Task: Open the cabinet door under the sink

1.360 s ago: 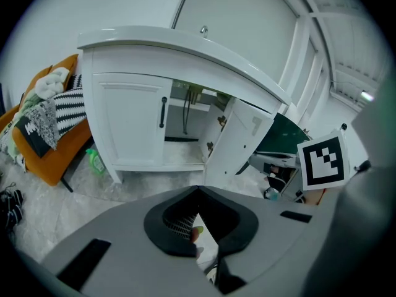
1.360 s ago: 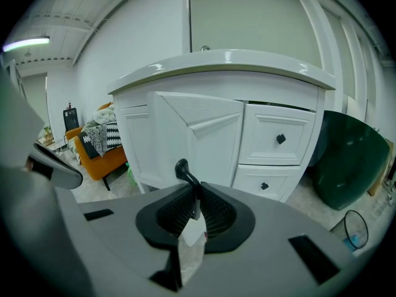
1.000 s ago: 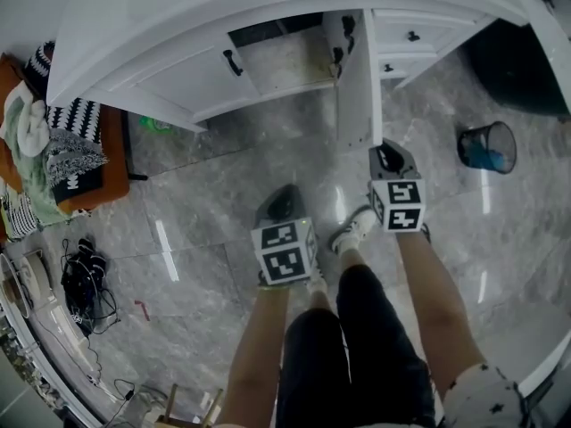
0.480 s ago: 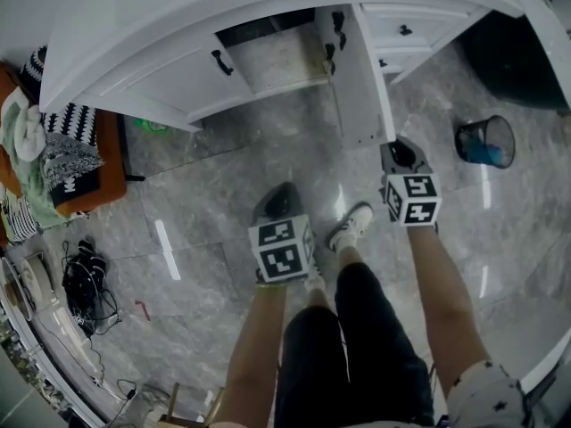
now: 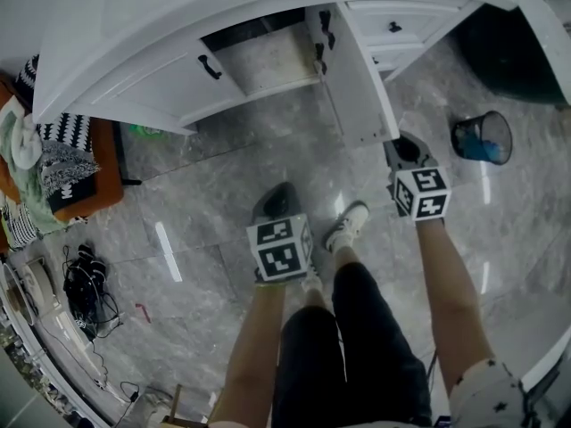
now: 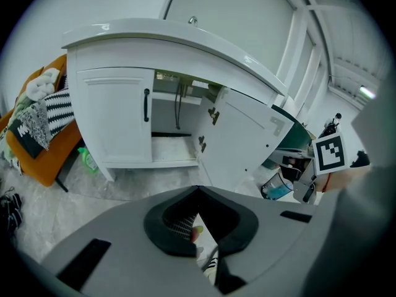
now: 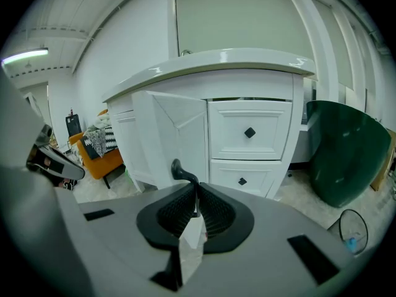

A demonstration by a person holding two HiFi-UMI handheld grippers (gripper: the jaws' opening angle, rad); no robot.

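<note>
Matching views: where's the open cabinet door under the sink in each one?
Head view: open cabinet door at top centre, running down the frame from the cabinet.
Left gripper view: centre-right, swung out, inner face with hinges showing.
Right gripper view: left of centre, outer face towards the camera.
Shared landmark: white countertop, curving above the door in all three.

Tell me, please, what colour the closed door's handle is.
Black; the handle shows best in the left gripper view.
</note>
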